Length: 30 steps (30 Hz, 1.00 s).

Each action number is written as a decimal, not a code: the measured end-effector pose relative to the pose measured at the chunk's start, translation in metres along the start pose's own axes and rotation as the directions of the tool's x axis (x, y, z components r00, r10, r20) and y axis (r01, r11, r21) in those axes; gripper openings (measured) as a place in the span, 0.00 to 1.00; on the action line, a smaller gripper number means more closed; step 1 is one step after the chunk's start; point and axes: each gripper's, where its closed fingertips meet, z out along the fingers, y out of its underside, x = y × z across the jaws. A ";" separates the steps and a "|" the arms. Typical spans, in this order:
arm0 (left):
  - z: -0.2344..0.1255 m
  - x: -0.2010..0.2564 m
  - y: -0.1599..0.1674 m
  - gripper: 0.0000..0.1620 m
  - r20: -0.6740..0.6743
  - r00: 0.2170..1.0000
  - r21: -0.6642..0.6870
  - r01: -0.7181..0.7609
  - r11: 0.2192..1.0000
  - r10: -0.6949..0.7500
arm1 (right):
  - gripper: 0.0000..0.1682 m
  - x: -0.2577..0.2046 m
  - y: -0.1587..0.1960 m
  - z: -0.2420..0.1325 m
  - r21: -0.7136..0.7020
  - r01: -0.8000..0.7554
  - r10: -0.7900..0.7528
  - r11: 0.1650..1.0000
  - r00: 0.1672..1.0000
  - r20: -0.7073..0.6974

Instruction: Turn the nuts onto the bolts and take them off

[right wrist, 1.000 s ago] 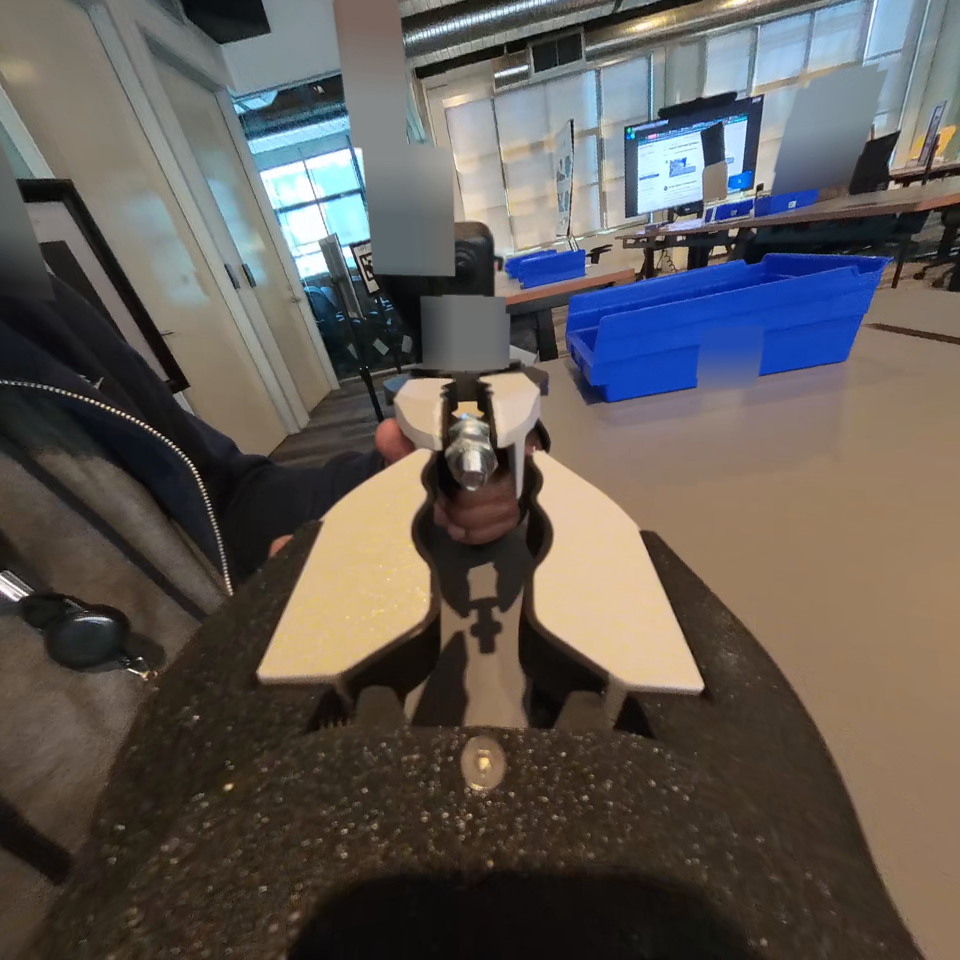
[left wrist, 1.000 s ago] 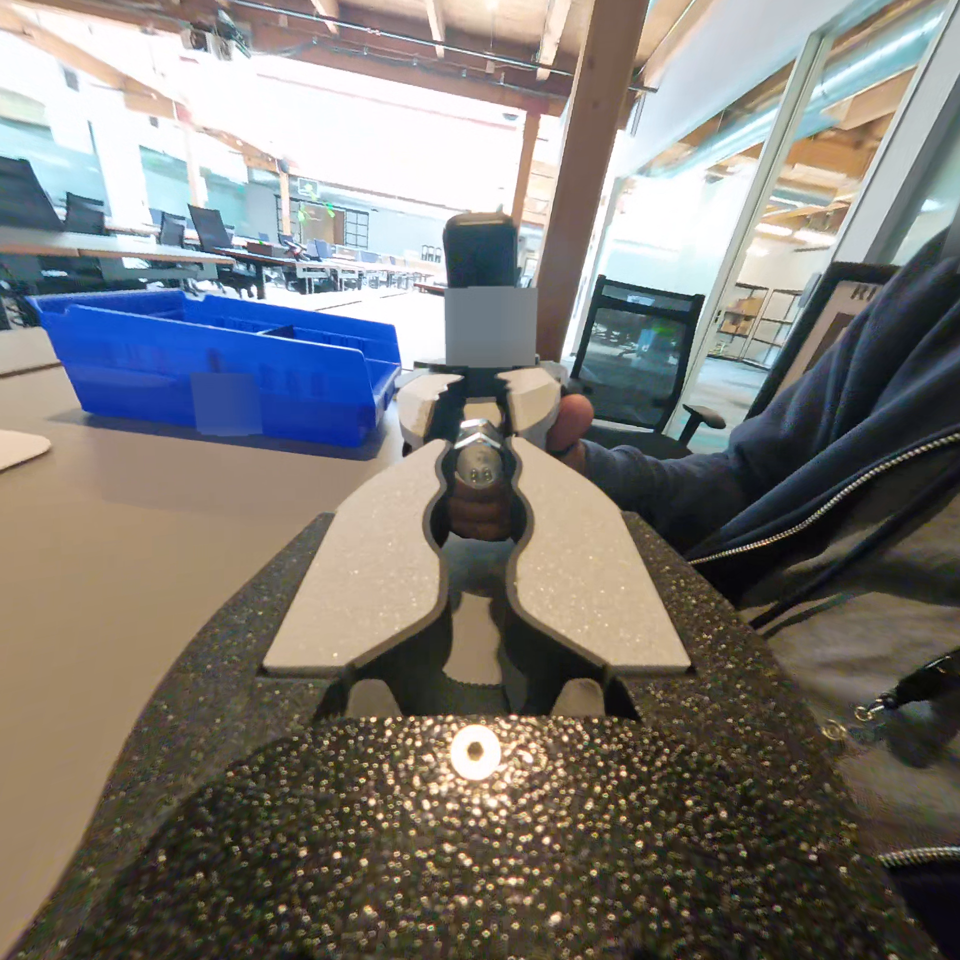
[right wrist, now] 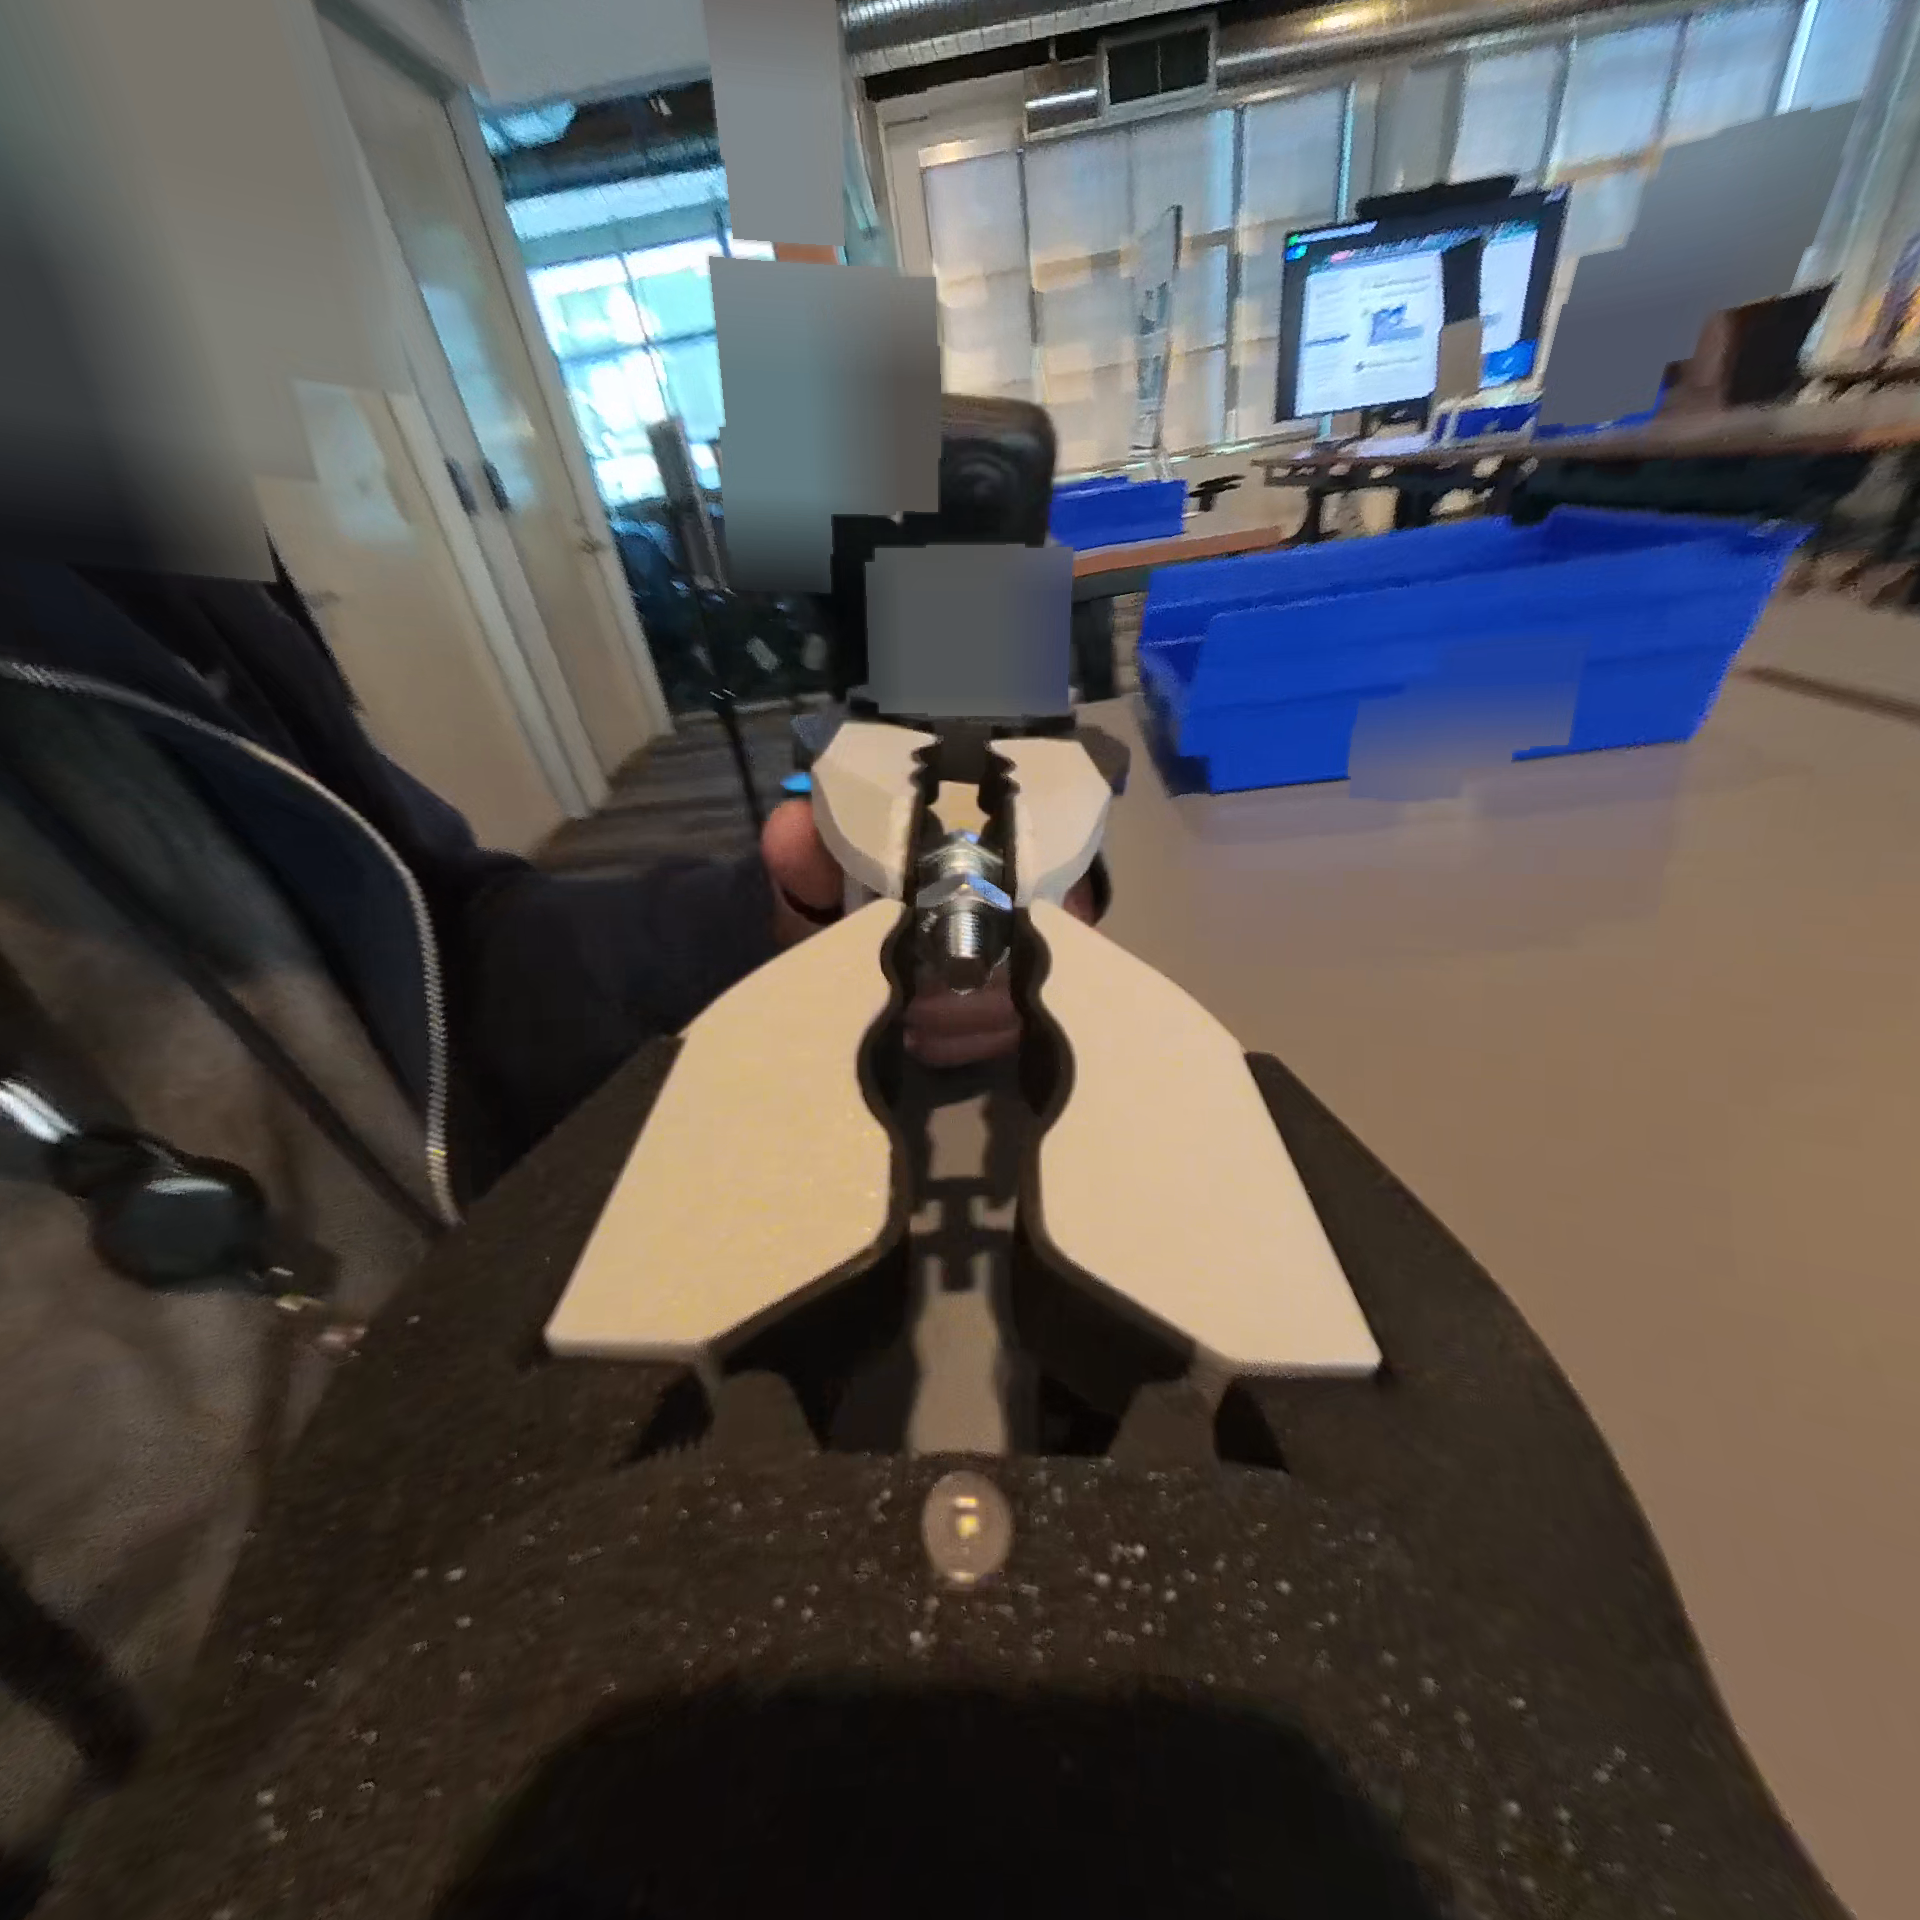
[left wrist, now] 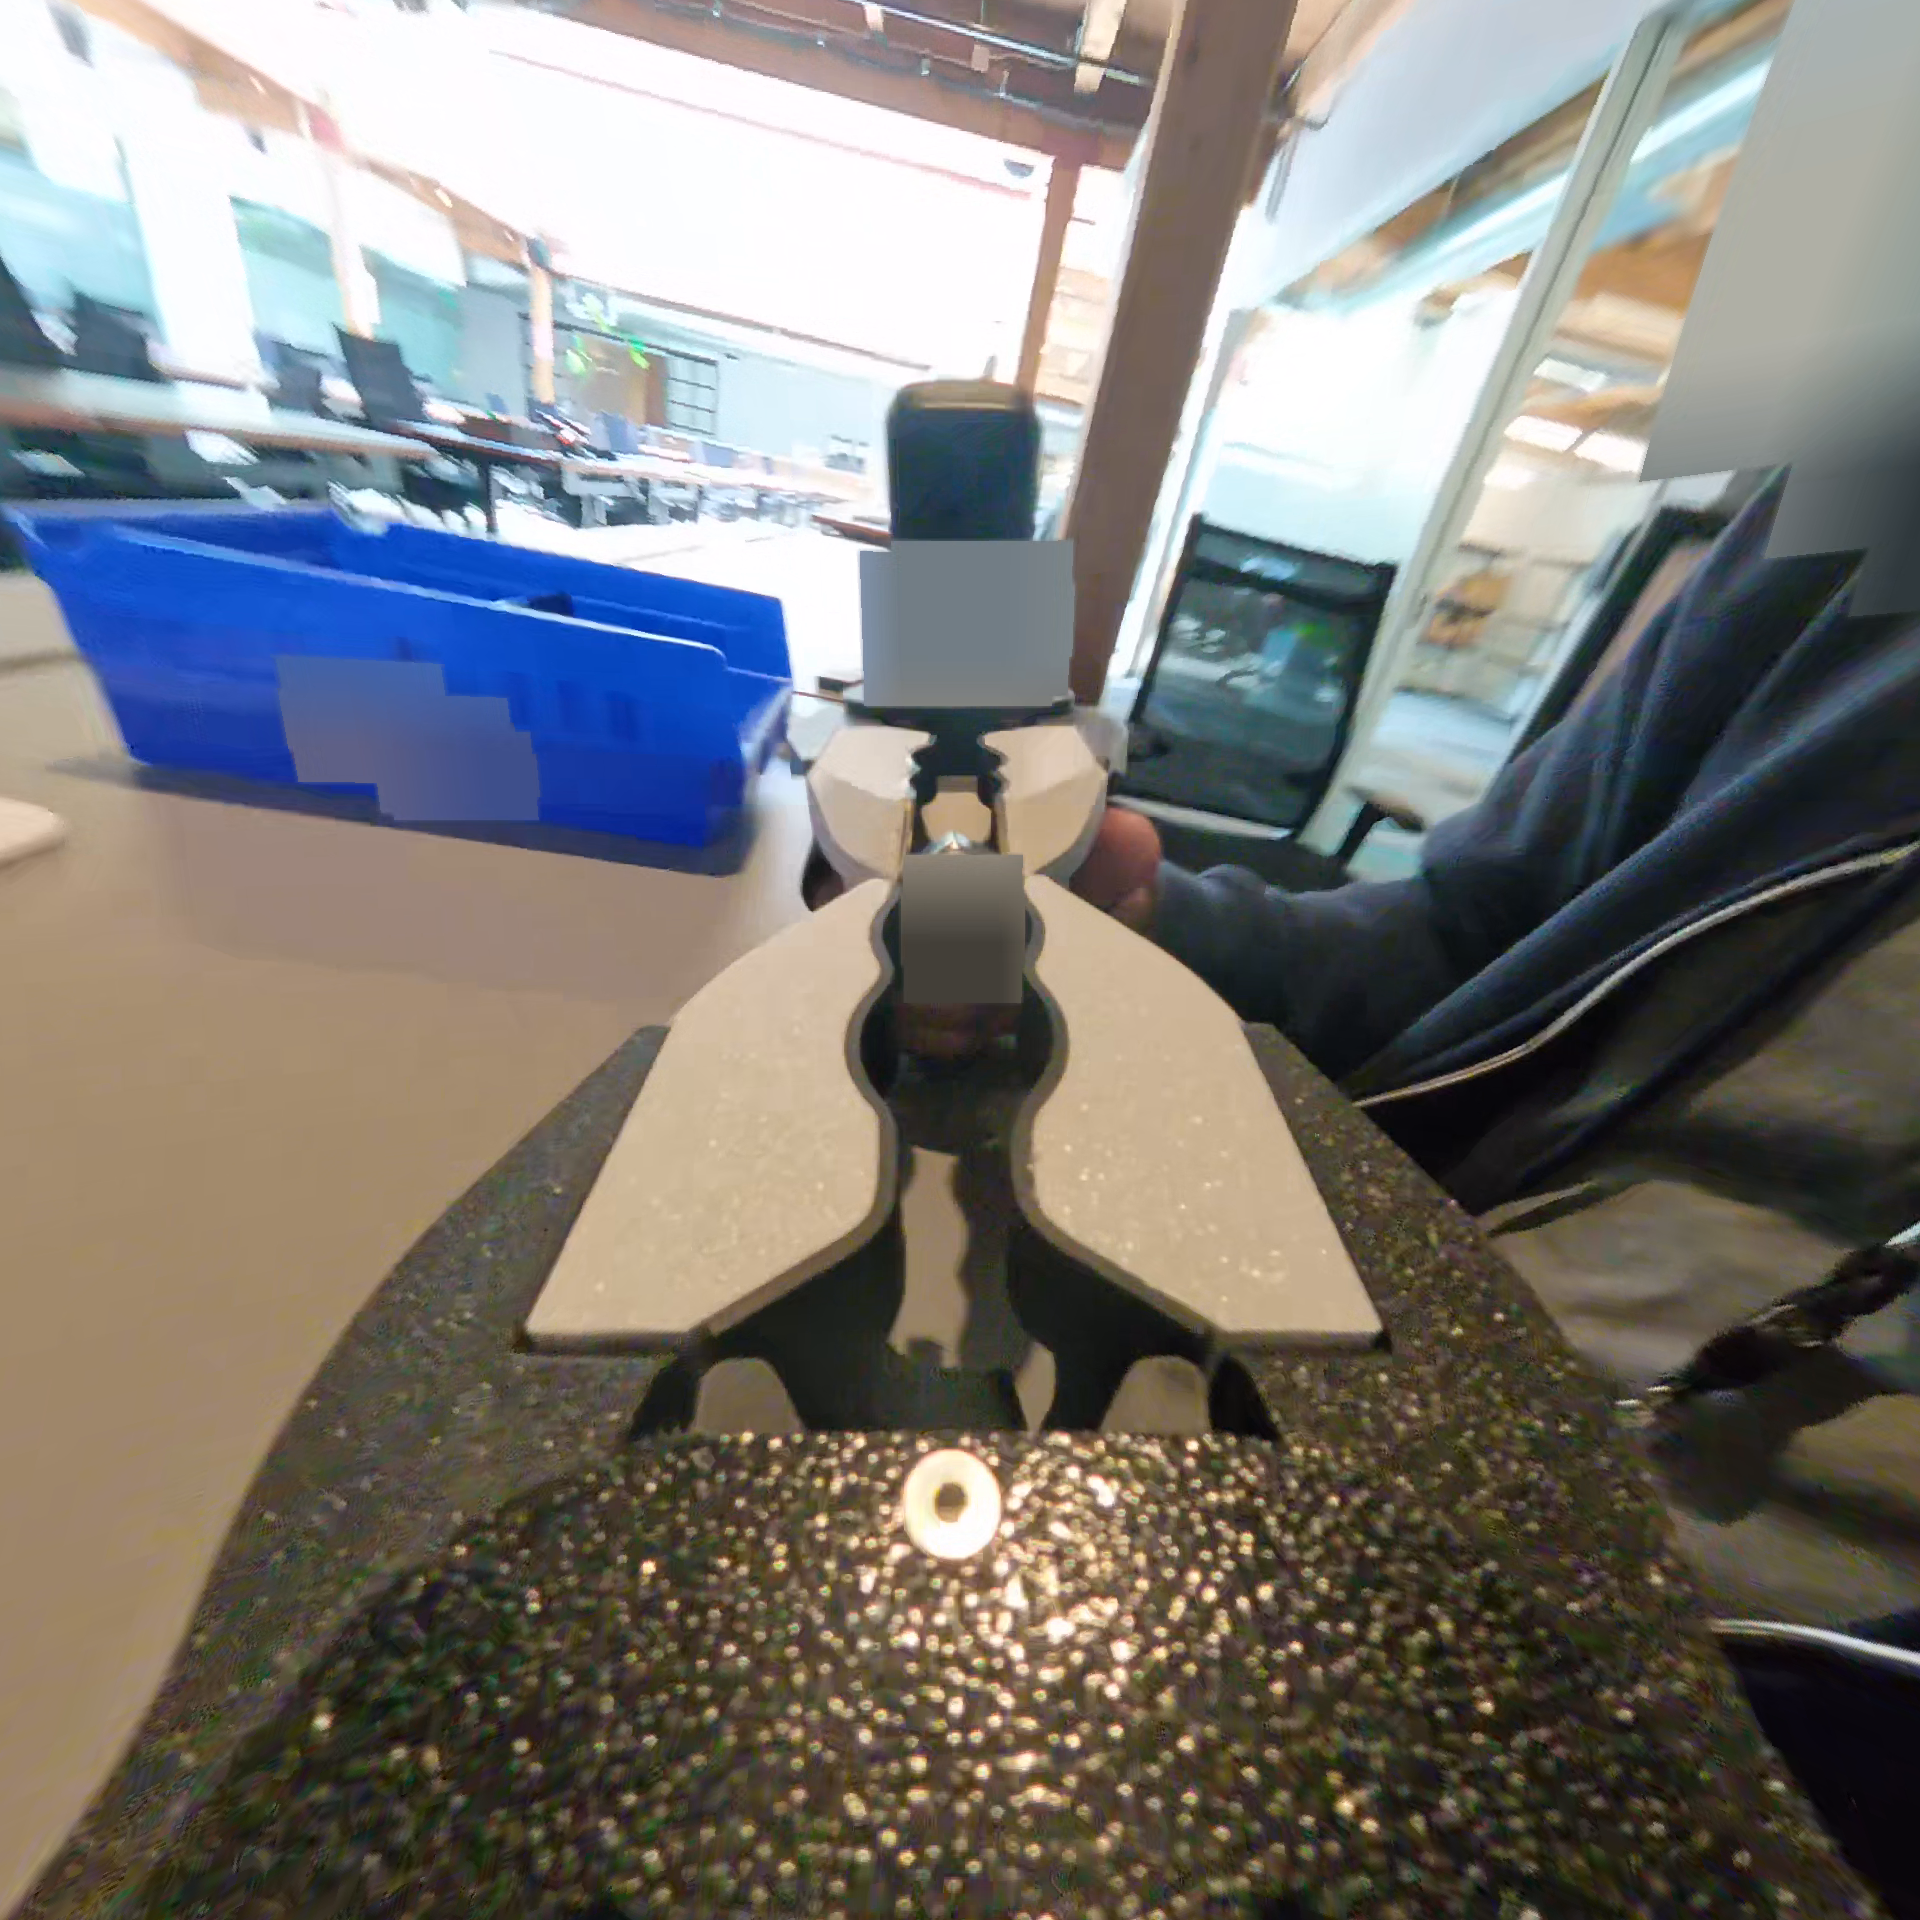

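My two grippers meet tip to tip above a grey table (right wrist: 1507,1091). In the right wrist view my right gripper (right wrist: 961,925) is shut around a silver hex nut (right wrist: 961,888) on a steel bolt (right wrist: 964,951), whose threaded end points at the camera. My left gripper (right wrist: 961,821) faces it just beyond and is shut on the bolt's far end. In the left wrist view my left gripper (left wrist: 961,914) is shut, and a mosaic patch hides most of the bolt (left wrist: 951,847). The right gripper (left wrist: 956,800) sits directly behind.
A blue plastic bin (left wrist: 468,613) stands on the table (left wrist: 260,1039) at the back left; it also shows in the right wrist view (right wrist: 1455,613). The person's dark jacket sleeve (left wrist: 1558,883) fills the right side. A black chair (left wrist: 1268,675) stands behind. My left and right fingertips are right by each other.
Both grippers stay shut tip to tip on the bolt and nut. Both views are now blurred by motion and the background has shifted slightly.
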 end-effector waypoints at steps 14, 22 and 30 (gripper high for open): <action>-0.003 -0.003 -0.010 0.11 0.073 0.986 0.044 -0.156 0.987 0.153 | 0.23 0.005 -0.008 -0.001 0.089 -0.251 0.248 0.964 0.968 0.040; 0.000 0.001 -0.010 0.11 0.132 0.938 -0.001 -0.323 0.946 0.321 | 0.13 0.000 -0.007 0.001 0.069 -0.320 0.314 0.945 0.945 0.087; 0.002 0.005 -0.007 0.11 0.017 0.995 0.024 -0.100 0.995 0.099 | 0.10 -0.005 -0.005 -0.001 0.021 -0.069 0.069 0.997 0.998 0.002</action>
